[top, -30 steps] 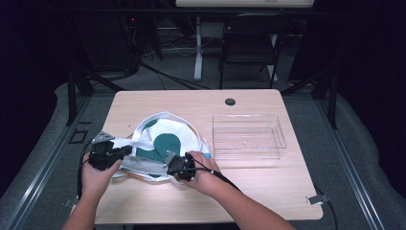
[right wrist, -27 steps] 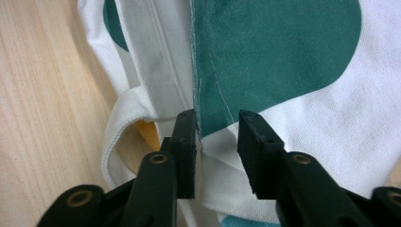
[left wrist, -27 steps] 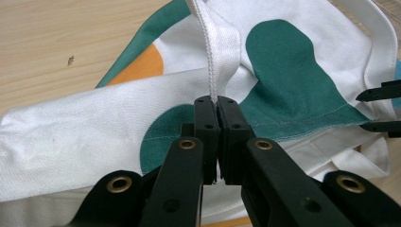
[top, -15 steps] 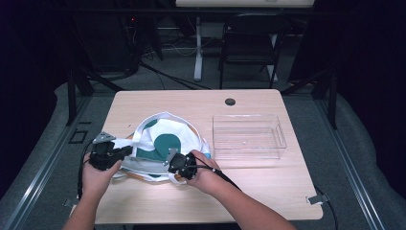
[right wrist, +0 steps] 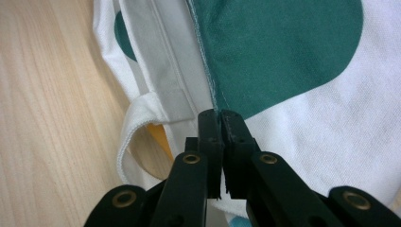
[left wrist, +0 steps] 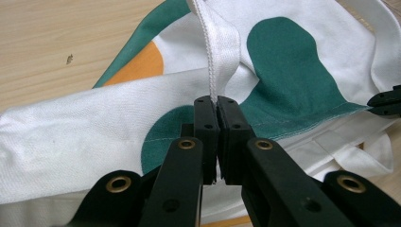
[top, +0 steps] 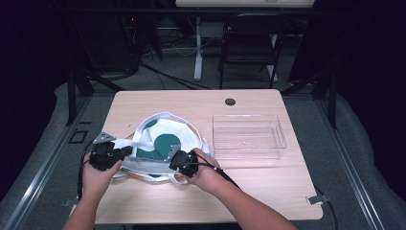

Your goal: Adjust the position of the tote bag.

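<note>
your left gripper (left wrist: pixel 217 106) pinches the tote bag (top: pixel 179 136)'s white seam, your right gripper (right wrist: pixel 221 118) has just clamped its near hem; bag lies mid-table between them, long axis left-right, beside the clear bin (top: pixel 249 136).

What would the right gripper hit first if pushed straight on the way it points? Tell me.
The right gripper is already shut on the cloth bag, so straight on lies more of that bag: its green patch and white fabric. Depth beyond is hard to judge.
</note>
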`<state>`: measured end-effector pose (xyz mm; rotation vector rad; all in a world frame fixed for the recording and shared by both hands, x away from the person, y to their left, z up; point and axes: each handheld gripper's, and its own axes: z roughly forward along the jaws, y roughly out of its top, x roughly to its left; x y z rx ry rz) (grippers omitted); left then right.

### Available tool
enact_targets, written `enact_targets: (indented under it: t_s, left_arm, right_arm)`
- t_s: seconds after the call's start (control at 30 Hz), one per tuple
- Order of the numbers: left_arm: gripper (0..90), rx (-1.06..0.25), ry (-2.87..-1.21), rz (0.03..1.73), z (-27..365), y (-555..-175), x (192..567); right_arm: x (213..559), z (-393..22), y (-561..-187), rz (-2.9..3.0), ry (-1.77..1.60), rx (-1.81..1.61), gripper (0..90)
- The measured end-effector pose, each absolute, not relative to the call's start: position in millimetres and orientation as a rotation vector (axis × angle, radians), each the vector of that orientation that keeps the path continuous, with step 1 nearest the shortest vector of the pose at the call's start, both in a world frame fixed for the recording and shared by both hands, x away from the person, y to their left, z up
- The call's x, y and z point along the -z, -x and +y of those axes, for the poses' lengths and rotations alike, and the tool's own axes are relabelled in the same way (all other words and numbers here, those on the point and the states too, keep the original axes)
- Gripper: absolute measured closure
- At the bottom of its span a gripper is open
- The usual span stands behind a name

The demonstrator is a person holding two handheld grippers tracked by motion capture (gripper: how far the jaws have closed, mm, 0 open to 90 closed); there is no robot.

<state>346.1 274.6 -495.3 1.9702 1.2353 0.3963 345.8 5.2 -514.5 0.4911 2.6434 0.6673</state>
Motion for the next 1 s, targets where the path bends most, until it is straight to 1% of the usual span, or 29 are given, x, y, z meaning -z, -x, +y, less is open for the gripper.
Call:
enact_targets:
  t_s: [0.2,0.33,0.5,0.73,0.83,1.0]
  left_arm:
    - [86.0,-0.396,-1.972,1.231,274,-345,496]
    - [80.0,-0.419,-1.974,1.227,273,-344,496]
    - [73.8,-0.479,-2.008,1.198,270,-339,494]
    - [67.2,-0.493,-2.042,1.159,266,-335,492]
    - [62.4,-0.526,-2.066,1.136,263,-333,492]
    - [55.7,-0.542,-2.082,1.108,259,-331,492]
  right_arm:
    - [510,3,-346,2.650,-0.504,-0.694,89.0]
    - [509,3,-346,2.647,-0.509,-0.699,89.1]
    - [505,1,-347,2.649,-0.508,-0.708,89.2]
    - [502,0,-348,2.651,-0.512,-0.711,89.2]
    - [502,0,-348,2.653,-0.514,-0.719,89.3]
    - [501,-1,-349,2.654,-0.521,-0.722,89.3]
